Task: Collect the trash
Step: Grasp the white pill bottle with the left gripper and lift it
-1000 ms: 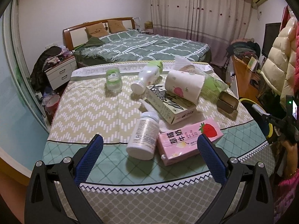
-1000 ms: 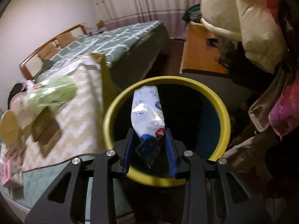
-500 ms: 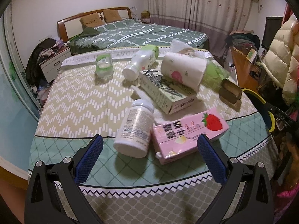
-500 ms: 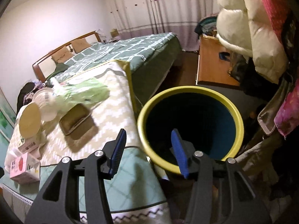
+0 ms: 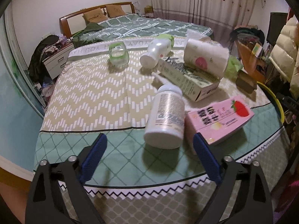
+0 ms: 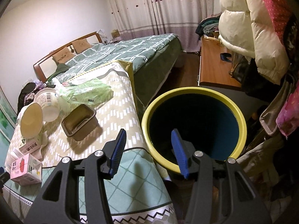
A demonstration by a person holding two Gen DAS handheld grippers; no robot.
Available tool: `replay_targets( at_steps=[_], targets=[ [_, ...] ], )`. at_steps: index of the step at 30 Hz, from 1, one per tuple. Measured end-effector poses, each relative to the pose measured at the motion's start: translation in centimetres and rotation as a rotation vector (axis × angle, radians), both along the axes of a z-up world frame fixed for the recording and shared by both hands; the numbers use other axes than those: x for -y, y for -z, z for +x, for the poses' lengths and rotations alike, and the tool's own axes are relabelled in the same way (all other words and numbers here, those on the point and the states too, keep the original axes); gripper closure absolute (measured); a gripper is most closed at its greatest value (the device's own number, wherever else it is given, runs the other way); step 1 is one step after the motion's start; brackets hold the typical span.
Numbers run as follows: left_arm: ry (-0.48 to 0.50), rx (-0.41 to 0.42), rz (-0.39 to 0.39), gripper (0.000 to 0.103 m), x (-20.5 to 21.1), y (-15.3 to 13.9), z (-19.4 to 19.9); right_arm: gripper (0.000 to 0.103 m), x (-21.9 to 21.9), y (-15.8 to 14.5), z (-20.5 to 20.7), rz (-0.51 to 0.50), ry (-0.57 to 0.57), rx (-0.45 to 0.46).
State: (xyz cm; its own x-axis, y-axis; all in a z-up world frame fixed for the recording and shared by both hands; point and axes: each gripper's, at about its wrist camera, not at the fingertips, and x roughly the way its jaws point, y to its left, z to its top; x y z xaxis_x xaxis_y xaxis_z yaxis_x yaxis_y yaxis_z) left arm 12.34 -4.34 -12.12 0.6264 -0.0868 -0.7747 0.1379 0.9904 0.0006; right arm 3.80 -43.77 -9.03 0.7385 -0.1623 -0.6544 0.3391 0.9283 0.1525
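The left gripper (image 5: 147, 156), jaws just narrowing but empty, was lined up with the lying white pill bottle (image 5: 166, 119), while the right gripper (image 6: 149, 151) hung released beside the yellow-rimmed trash bin (image 6: 194, 93).

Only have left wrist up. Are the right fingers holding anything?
Observer: No. Right gripper fingers have just been opening, with nothing between them. They hang over the near rim of the yellow bin.
Operator: Anything visible in the bin?
Observer: Only dark blue wall and shadow. I can't make out any contents.
Operator: Brown tin near the table edge, lid on?
Observer: No lid. The brown tin sits open on the tablecloth, just in front of the green bag and apart from the bin.
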Motion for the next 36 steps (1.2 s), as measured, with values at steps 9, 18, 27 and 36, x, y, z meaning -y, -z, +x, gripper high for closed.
replay_targets(
  at_steps=[9, 18, 27, 36],
  targets=[
    [0.062, -0.024, -0.025, 0.029, 0.8, 1.3, 1.8, 0.055, 0.0, 0.2, 0.2, 0.013, -0.002, -0.005],
    [0.082, -0.033, -0.073, 0.053, 0.6, 1.5, 3.0, 0.055, -0.1, 0.3, 0.3, 0.016, -0.006, -0.003],
    [0.072, 0.059, -0.047, 0.054, 0.4, -0.9, 1.8, 0.055, -0.1, 0.3, 0.3, 0.017, -0.006, 0.0],
    [0.06, 0.1, -0.052, 0.056, 0.2, -2.5, 1.6, 0.055, -0.2, 0.3, 0.3, 0.018, -0.008, 0.001]
  ],
)
